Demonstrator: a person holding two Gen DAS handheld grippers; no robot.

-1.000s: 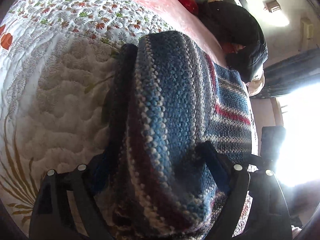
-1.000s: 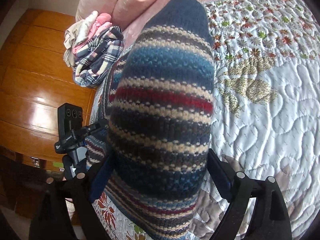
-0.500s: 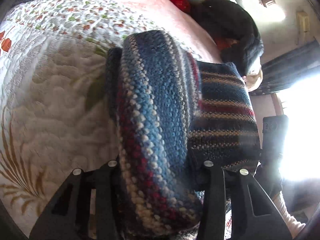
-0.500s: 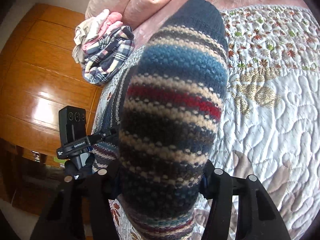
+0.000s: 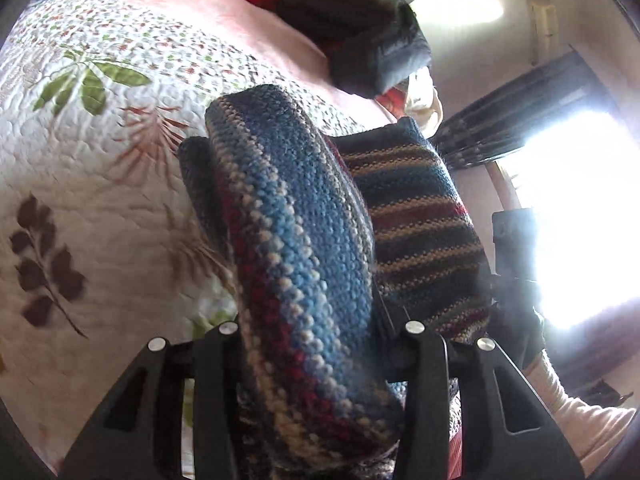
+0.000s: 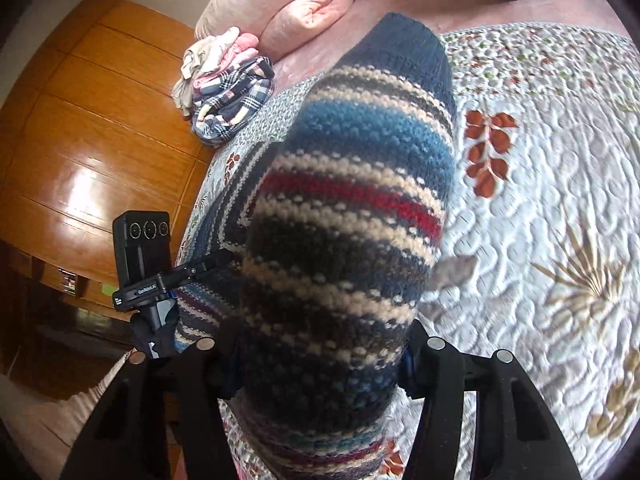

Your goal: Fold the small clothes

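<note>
With both hand-held grippers, left (image 5: 316, 360) and right (image 6: 320, 364), clamping the striped knit garment (image 5: 304, 248), we are judging its fold only partly completed above the bed (image 5: 100, 184).

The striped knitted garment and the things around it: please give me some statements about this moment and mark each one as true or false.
1. Both grippers are shut on the striped knitted garment. True: the left gripper and the right gripper each have a thick fold of it between their fingers.
2. The garment is plain white. False: it has blue, red, cream and dark stripes.
3. A pile of plaid clothes lies near the pink pillow. True.
4. The bed is covered by a plain grey blanket. False: the cover is a white quilt with leaf and flower prints.
5. The floor beside the bed is wooden. True.
</note>
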